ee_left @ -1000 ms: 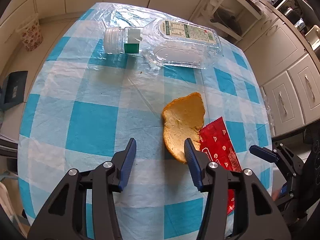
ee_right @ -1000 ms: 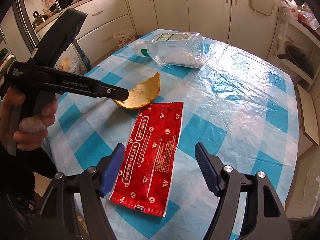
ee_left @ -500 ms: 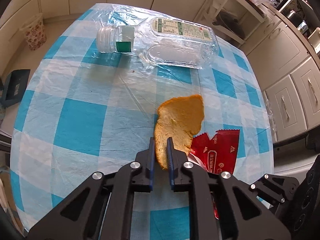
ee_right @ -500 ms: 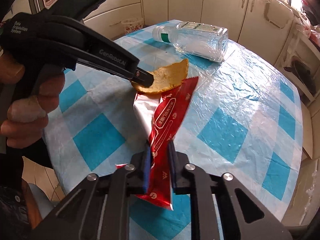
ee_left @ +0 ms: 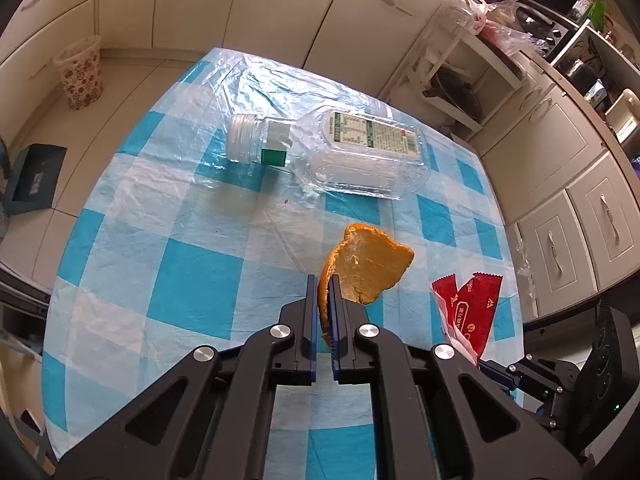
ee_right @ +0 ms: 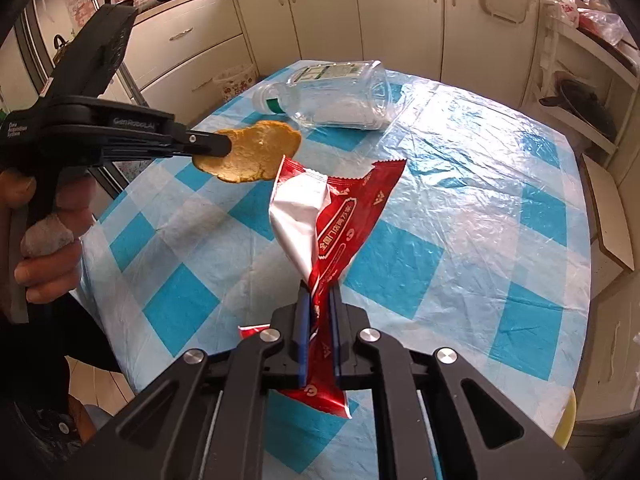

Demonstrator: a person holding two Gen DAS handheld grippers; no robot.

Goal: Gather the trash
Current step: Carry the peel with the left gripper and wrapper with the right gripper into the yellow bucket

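A curled piece of orange peel [ee_left: 372, 268] hangs above the checked table [ee_left: 192, 292], and my left gripper [ee_left: 323, 280] is shut on its near edge. The right wrist view shows that gripper [ee_right: 224, 146] holding the peel [ee_right: 256, 152] level, off the cloth. My right gripper [ee_right: 320, 292] has its jaws closing. The pads press on a red snack wrapper [ee_right: 340, 216], which stands crumpled and lifted, silver inside showing. The same wrapper [ee_left: 472, 312] rises at the table's right edge. An empty clear plastic bottle [ee_left: 360, 156] lies on its side at the far end.
A floral waste bin [ee_left: 82, 76] stands on the floor beyond the table's far left corner. Cream cabinets ring the room, with an open shelf unit [ee_left: 460, 80] at the back right. A person's hand [ee_right: 48, 248] grips the left tool's handle.
Both grippers shut, the left on the peel and the right on the wrapper. Both pieces have since come up off the cloth, and the wrapper has crumpled upright.
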